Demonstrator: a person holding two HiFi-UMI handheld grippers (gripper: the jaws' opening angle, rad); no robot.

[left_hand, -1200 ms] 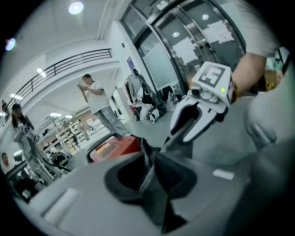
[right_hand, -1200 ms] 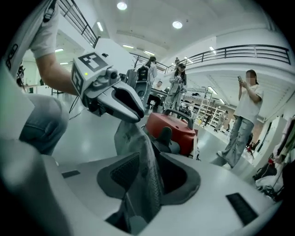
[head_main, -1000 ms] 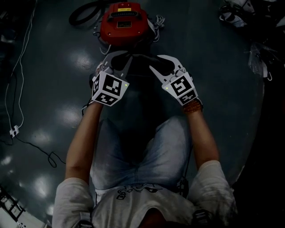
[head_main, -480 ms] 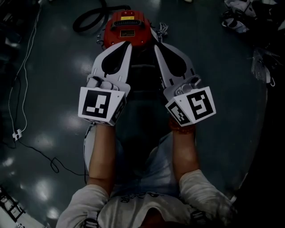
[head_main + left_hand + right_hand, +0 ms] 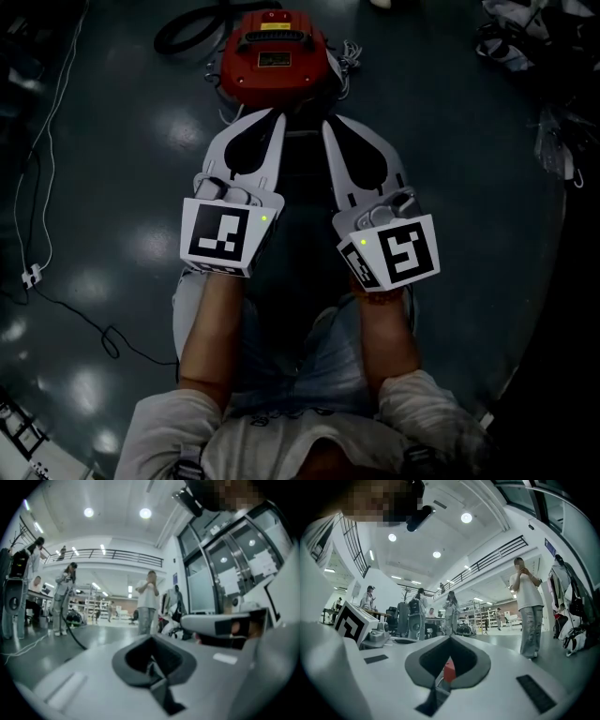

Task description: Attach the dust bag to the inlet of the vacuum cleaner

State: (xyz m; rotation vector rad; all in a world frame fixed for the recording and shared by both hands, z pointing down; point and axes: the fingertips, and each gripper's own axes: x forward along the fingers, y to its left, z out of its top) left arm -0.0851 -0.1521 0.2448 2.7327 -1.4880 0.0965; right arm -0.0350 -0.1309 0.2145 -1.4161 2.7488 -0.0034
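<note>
"Beyond the person's knees, what sits on the floor [image 5: 450, 159]?" asks the first speaker.

"A red vacuum cleaner [image 5: 274, 54], at the top centre of the head view, on dark, glossy ground," says the second. "A coiled black hose [image 5: 185, 28] lies just to its left. A thin white cable [image 5: 42, 141] runs down the left edge to a small white plug [image 5: 30, 276], and a dark cord [image 5: 94, 328] loops near it. Bags and clutter [image 5: 514, 37] sit in the far right corner, well apart from the vacuum."

"And the grippers?"

"The person sits with legs in jeans [image 5: 281, 361] stretched toward the vacuum and holds both grippers out side by side. The left gripper [image 5: 277, 114] and the right gripper [image 5: 327, 124] point at the vacuum, tips close to its near edge. Each has its jaws closed, tips meeting, with nothing held. A teardrop gap shows between the curved fingers, and through it the right gripper view catches a sliver of red casing."

"What stands in the way?"

"A dark shape [image 5: 302, 187] lies between the two grippers, too dim to name, so I cannot pick out the dust bag. Hose and cables lie off to the side. In the gripper views people stand far off in a bright hall, the nearest in a white shirt [image 5: 528, 592]."
</note>
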